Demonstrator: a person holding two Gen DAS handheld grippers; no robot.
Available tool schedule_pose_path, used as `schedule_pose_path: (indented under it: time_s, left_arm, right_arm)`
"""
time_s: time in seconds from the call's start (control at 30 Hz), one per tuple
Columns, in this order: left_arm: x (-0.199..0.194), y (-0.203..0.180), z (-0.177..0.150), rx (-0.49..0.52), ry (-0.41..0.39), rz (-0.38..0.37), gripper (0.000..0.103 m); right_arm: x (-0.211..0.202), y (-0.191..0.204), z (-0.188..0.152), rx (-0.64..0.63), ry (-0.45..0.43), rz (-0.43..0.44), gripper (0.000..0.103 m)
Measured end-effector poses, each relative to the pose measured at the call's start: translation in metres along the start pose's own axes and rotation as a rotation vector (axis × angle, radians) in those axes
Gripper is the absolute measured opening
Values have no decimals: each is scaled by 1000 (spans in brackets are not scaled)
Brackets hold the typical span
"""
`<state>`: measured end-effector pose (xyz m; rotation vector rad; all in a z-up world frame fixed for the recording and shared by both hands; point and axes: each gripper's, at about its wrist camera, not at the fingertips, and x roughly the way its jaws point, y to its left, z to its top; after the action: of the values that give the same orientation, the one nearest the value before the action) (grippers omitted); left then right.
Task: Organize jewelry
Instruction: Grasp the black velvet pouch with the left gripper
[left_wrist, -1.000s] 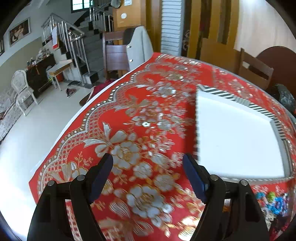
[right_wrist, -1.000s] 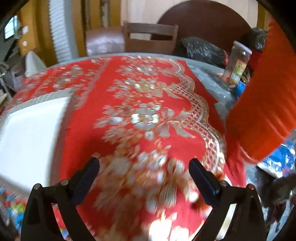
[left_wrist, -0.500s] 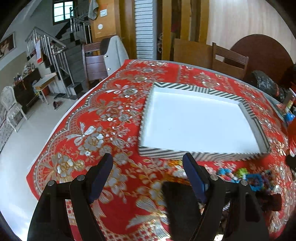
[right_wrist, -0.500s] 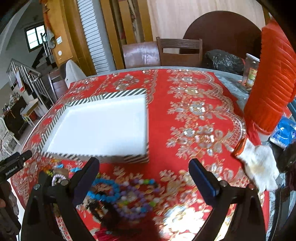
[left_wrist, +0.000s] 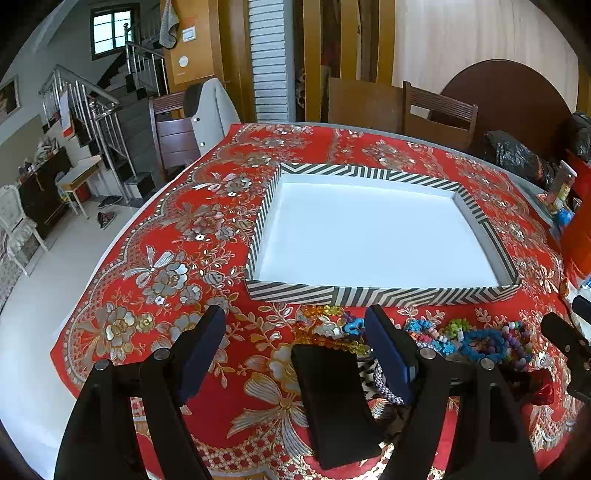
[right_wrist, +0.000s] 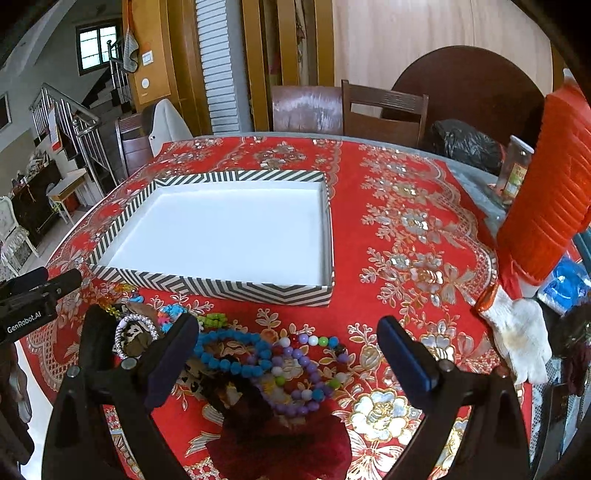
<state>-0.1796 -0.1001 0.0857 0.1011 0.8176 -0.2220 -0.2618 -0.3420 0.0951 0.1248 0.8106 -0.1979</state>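
Both cameras have pulled back since half a second ago, so the whole shallow white tray with black-and-white striped walls now shows, lying flat on the red floral-patterned tablecloth over the worktop. Its white floor holds nothing.

Along the worktop's near edge, just in front of the tray's near wall, lies the heap of beaded jewelry: a turquoise bead bracelet, a purple and white bead strand, green beads and amber-coloured beads, tangled together and touching.

The left gripper hangs over the near edge with its dark blue-padded fingers spread wide apart, holding nothing; a black flat block lies on the cloth between them. The right gripper hovers over the jewelry heap, fingers likewise spread apart and empty.

In the right wrist view the left gripper's body enters from the left, and white lettering on it reads "GenRobot.AI".

Near the worktop's right edge stand a ribbed orange plastic container and a clear jar with a label too small to read, with a white cloth glove beside them.
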Motion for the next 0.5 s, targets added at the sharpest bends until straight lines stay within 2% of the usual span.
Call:
schedule_pose_path:
  time_s: [0.33, 0.5]
  left_arm:
    - [4, 4, -4, -27, 42, -42, 77]
    - [7, 19, -7, -74, 88, -92, 77]
  right_arm:
    - [3, -8, -2, 9, 16, -48, 99]
    - [8, -18, -5, 54, 39, -15, 99]
